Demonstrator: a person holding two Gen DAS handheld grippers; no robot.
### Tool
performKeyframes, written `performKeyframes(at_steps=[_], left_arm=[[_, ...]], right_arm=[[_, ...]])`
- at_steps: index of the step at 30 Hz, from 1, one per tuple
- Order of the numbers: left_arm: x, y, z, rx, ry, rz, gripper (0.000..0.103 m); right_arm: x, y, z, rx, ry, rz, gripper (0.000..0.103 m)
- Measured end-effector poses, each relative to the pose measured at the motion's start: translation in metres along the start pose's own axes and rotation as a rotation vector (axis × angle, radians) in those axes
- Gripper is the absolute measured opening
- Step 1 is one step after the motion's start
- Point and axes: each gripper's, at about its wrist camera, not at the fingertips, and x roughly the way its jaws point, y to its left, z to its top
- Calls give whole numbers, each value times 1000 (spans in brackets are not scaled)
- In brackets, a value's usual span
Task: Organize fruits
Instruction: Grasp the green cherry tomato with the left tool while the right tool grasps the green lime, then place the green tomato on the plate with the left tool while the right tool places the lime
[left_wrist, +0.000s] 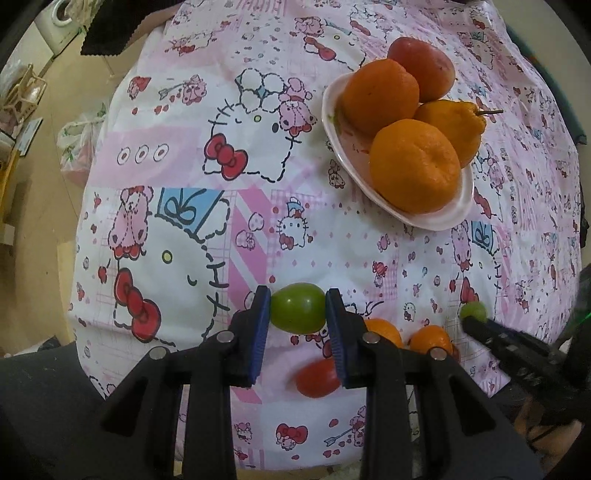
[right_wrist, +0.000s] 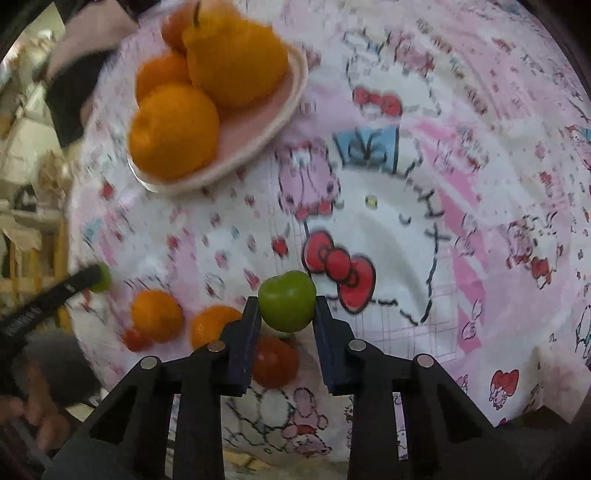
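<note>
My left gripper (left_wrist: 298, 295) is shut on a small green fruit (left_wrist: 297, 314), held just above the cartoon-print cloth (left_wrist: 177, 229). In the right wrist view, my right gripper (right_wrist: 286, 300) is shut on a second small green fruit (right_wrist: 287, 312). A pink plate (left_wrist: 436, 221) at the upper right holds three oranges, one of them (left_wrist: 415, 170) in front, and a red fruit (left_wrist: 424, 66). In the right wrist view the plate (right_wrist: 236, 166) lies at the upper left. Two small oranges (left_wrist: 430, 338) and a red tomato (left_wrist: 317, 376) lie on the cloth below the grippers.
The cloth-covered table drops off at the left, over a tan floor with a plastic bag (left_wrist: 79, 144) and wooden furniture (left_wrist: 22, 92). A smaller red fruit (right_wrist: 135, 339) lies beside the small oranges (right_wrist: 157, 315). A person's hand (right_wrist: 40, 398) shows at the lower left.
</note>
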Motion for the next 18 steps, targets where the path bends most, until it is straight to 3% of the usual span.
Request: performKeyframes(at_steps=[8, 15, 18], left_arm=[[-11, -1, -1, 33, -54, 25, 26], [-41, -10, 14, 57, -120, -22, 26], [-57, -14, 34, 60, -160, -38, 26]], right_arm=[[-53, -11, 3, 69, -206, 183, 30], [-80, -13, 22, 110, -301, 315, 30], [-85, -15, 38, 114, -314, 319, 30]])
